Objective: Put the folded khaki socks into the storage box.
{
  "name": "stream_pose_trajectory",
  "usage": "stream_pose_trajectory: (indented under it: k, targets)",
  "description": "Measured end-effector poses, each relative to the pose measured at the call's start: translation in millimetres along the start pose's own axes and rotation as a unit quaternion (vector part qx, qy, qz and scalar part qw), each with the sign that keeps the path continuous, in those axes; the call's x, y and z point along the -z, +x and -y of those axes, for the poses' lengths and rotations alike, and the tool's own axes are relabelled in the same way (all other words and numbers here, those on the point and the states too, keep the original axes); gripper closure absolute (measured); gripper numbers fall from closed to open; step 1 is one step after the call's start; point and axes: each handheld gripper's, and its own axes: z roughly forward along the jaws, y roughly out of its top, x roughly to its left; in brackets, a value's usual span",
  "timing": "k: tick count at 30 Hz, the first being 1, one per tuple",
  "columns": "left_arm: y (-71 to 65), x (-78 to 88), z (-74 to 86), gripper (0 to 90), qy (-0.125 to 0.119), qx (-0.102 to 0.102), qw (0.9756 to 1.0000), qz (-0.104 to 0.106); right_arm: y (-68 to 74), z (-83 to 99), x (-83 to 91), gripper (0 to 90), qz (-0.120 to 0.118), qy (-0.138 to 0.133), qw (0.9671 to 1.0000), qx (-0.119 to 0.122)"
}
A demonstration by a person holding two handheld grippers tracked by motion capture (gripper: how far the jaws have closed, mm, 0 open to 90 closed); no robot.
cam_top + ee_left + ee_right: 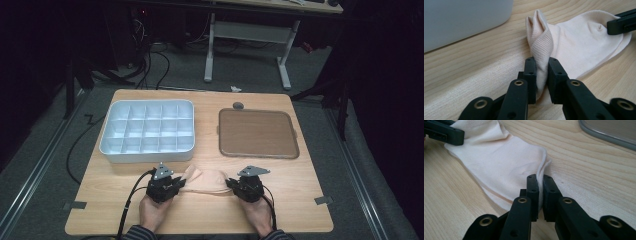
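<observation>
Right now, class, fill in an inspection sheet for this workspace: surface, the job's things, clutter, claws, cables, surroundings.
Surface: light wooden table, grey tape tabs at both side edges.
Job's things: a pale peach sock lies flat near the front edge, its left end bunched upward.
Clutter: white compartment tray, cells look empty; brown flat tray; small grey disc behind it.
Claws: left claw pinches the bunched end; right claw is shut on the opposite edge.
Cables: black cable trails from the left claw; more cables on the floor behind.
Surroundings: dark room, grey floor, white desk frame beyond.
</observation>
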Motion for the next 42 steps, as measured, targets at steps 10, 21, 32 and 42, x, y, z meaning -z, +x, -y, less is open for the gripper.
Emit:
stream_pose_trajectory:
  k: [10, 21, 32, 42]
  targets:
    - [0.9, 6.8, -1.4, 50.3, 0.001, 0.005, 0.9996, -0.027, 1.6, -1.3, 5.9, 60.3, 0.012, -0.023, 0.9996, -0.004]
    - [6.1, 11.3, -3.6, 49.9, -0.005, 0.030, 0.9987, -0.040, 23.3, -20.2, 22.5, 72.1, -0.019, -0.067, 0.9973, 0.023]
    - [5.0, 6.5, -1.3, 57.5, 0.011, 0.024, 0.9986, -0.045, 55.8, -33.2, -21.4, 85.6, -0.065, -0.029, 0.9963, 0.048]
    - [3.7, 6.0, -0.5, 69.9, 0.015, 0.017, 0.9985, -0.049, 66.4, -32.1, -41.1, 87.6, -0.056, -0.013, 0.9967, 0.057]
